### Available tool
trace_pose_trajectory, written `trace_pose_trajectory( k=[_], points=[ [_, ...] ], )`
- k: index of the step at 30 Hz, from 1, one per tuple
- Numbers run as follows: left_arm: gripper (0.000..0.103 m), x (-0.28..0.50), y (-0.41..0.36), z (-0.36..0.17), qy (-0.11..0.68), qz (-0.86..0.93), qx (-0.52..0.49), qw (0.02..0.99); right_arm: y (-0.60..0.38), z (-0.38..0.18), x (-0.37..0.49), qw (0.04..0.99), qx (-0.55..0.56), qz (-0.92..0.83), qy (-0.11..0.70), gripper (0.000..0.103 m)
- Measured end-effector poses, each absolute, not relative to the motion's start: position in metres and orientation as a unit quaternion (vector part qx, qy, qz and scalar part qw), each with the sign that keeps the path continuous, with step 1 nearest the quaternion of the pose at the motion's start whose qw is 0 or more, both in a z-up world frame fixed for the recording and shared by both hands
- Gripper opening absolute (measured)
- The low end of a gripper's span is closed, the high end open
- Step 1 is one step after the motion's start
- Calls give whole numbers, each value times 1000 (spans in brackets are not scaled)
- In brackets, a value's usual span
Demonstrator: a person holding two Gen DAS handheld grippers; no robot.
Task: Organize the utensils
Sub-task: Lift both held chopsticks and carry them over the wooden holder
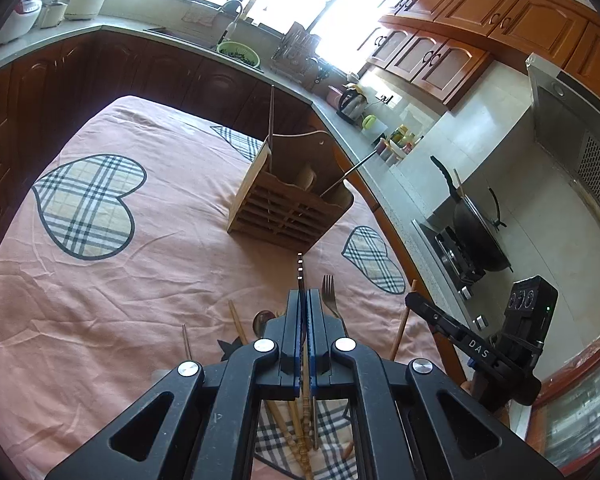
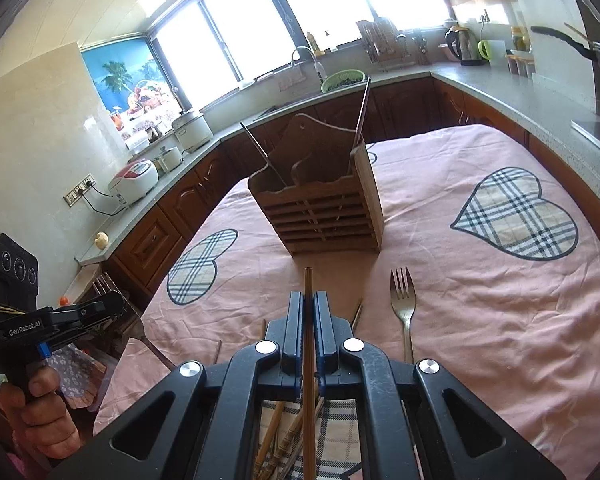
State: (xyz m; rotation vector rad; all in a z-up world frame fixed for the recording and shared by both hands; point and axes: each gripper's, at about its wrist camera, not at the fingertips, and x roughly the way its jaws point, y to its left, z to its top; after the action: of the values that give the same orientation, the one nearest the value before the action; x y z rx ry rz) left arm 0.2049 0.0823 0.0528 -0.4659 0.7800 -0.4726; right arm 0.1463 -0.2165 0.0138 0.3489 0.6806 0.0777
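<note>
The left gripper (image 1: pixel 305 300) was closed on a thin dark chopstick (image 1: pixel 299 266). The right gripper (image 2: pixel 309 304) was closed on a brown chopstick (image 2: pixel 308 280). The wooden holder (image 2: pixel 320 204) stood farther on the table, the fork (image 2: pixel 403 300) nearer.

- I see a pink tablecloth (image 2: pixel 480 320) printed with hearts (image 2: pixel 518 214) in beige, white and dark plaid, each outlined in black.
- The utensil holder (image 2: pixel 324 216) is brown slatted wood.
- My left gripper (image 1: pixel 305 300) is black with blue pads, clamped on a dark chopstick (image 1: pixel 300 268) with small pale bands near its tip.
- My right gripper (image 2: pixel 309 300) shows the same black and blue, around a plain brown chopstick (image 2: pixel 309 280).
- The fork (image 2: pixel 403 300) is silver.
- I make out reddish-brown cabinets (image 1: pixel 440 52), a grey countertop (image 2: pixel 520 96) and a green colander (image 2: pixel 342 80).
</note>
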Motion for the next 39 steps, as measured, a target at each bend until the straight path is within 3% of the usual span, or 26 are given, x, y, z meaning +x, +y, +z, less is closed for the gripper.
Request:
trace_pose_trajectory(
  k=[20,39],
  points=[
    [0,228,84,73,325,-229,-233,888,-228,70,155,957,165,30,235,5],
    [0,323,76,100,233,-243,-250,908,-270,129,209,975,195,1,107,5]
  ],
)
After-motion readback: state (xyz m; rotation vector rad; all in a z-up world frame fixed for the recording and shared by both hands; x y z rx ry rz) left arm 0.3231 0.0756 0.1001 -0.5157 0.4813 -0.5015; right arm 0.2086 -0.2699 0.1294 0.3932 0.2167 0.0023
